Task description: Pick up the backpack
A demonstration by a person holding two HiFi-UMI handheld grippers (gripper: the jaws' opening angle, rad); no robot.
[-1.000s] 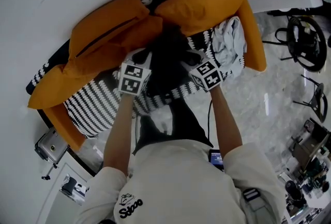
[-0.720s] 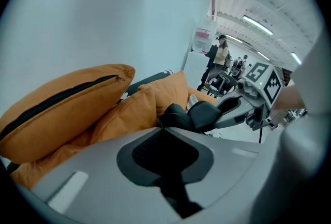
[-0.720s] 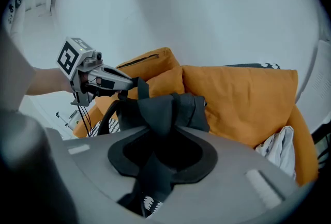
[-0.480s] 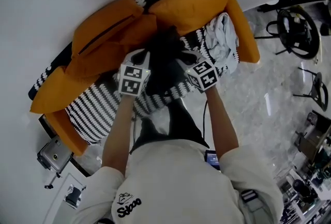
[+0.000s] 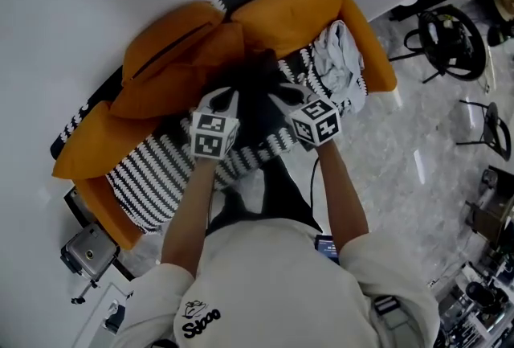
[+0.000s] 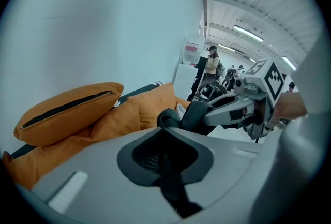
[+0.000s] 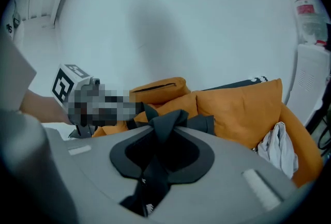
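Note:
The black backpack (image 5: pixel 259 89) lies on the orange sofa's seat, between my two grippers in the head view. My left gripper (image 5: pixel 227 102) is shut on a black strap (image 6: pixel 173 187) that runs through its jaws. My right gripper (image 5: pixel 284 96) holds another black strap (image 7: pixel 155 171); its jaws have just been closing on it, and the strap bunches at their tips (image 7: pixel 164 120). In the left gripper view the right gripper (image 6: pixel 243 106) shows close by on the right. Most of the backpack's body is hidden behind the grippers.
Orange cushions (image 5: pixel 181 49) lean on the sofa back under a white wall. A black-and-white striped blanket (image 5: pixel 152 174) covers the seat. A white cloth (image 5: pixel 333 57) lies at the right arm. A steering-wheel rig (image 5: pixel 454 37) stands on the floor at the right.
Both grippers have come up a little from the seat toward me, with the backpack's straps still between their jaws. The head view has shifted slightly.

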